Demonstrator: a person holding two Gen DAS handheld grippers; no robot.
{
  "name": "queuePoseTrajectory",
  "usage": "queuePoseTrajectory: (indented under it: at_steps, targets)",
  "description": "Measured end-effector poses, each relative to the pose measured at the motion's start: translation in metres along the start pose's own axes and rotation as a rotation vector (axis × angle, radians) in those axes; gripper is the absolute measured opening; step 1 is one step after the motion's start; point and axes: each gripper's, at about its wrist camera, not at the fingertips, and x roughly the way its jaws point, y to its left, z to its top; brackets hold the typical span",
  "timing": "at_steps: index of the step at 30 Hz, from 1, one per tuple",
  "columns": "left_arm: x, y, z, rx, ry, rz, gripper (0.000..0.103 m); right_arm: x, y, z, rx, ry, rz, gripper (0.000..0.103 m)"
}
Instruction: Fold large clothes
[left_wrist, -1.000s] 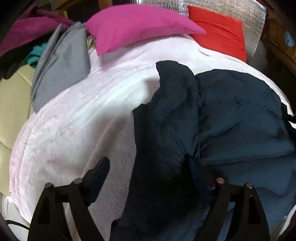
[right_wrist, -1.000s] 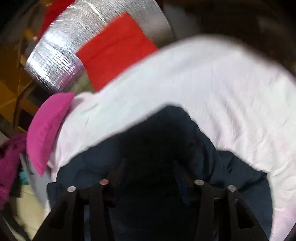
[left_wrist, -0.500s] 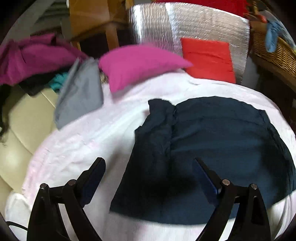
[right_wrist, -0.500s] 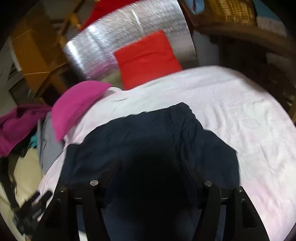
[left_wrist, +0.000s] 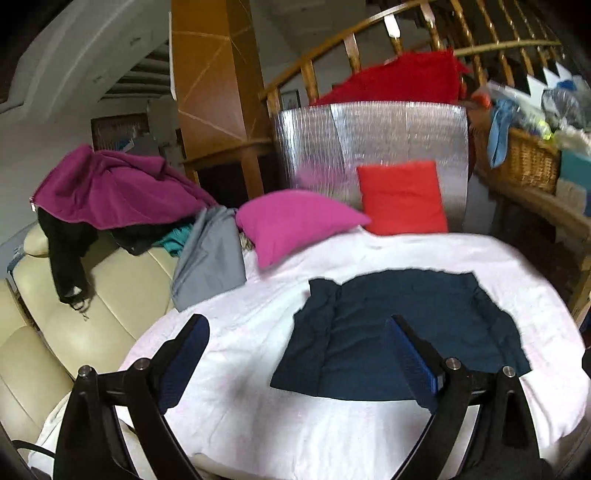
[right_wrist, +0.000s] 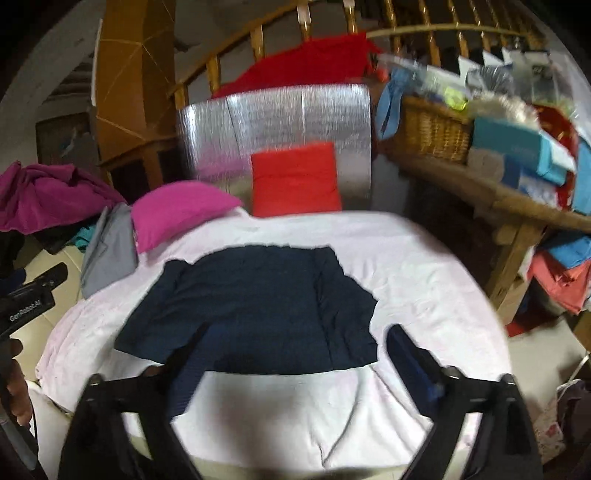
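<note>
Navy garment (left_wrist: 399, 332) flat on white sheet (left_wrist: 258, 417), beyond both empty, spread-wide grippers: left gripper (left_wrist: 295, 354), right gripper (right_wrist: 299, 354).

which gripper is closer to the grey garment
Left. The left gripper is open over the bed's left side, nearest the grey garment by the sofa. The right gripper is open further right, with the navy garment between.

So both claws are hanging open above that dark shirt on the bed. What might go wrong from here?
The navy shirt lies on a soft, wrinkled white blanket, so a finger could pinch the blanket along with it. The folded-in side flaps look loose and might spill open when lifted. With the left gripper and right gripper both open and apart from the cloth, uneven grabs could skew the next fold.
</note>
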Motion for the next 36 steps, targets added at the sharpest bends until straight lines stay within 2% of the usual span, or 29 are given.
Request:
queuePoseTrajectory:
  at_steps: [4,13,24,36]
  targets:
    - [-0.041,0.004,0.002,-0.004,-0.053,0.002,0.098,-0.046,0.009,0.002,-0.027,-0.051,-0.001,0.102]
    - [-0.098,0.01,0.007,0.023,-0.129,-0.01,0.101,-0.103,0.025,0.009,-0.042,-0.127,0.026,0.102]
    - [-0.126,0.01,0.004,0.029,-0.135,-0.045,0.102,-0.111,0.018,0.008,-0.011,-0.115,0.027,0.102]
    - [-0.145,0.008,-0.001,0.052,-0.155,-0.04,0.102,-0.122,0.018,-0.006,-0.006,-0.097,0.037,0.102]
